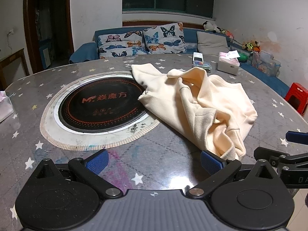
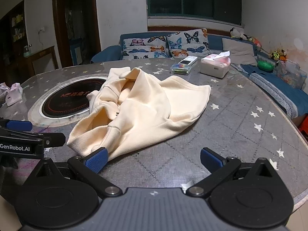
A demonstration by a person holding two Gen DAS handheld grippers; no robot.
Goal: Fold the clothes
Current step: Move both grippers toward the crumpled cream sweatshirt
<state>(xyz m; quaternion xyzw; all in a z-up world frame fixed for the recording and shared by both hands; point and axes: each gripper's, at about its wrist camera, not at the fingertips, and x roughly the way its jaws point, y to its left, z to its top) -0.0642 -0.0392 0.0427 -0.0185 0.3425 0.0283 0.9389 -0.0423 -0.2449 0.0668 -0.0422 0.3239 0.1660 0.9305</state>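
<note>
Bare table (image 2: 221, 127) lies right of the crumpled garment (image 2: 138, 107); far right, a tissue box (image 2: 215, 65) and remote (image 2: 187, 60) crowd the edge.

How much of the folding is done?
Nothing looks folded yet. The cream fleece garment lies crumpled in a heap on the grey star-patterned table, partly over the round black cooktop. Nothing is in hand: the left gripper and right gripper are both open, close to the garment's near edge. Left to do: grasp it, spread it flat, then make every fold.
</note>
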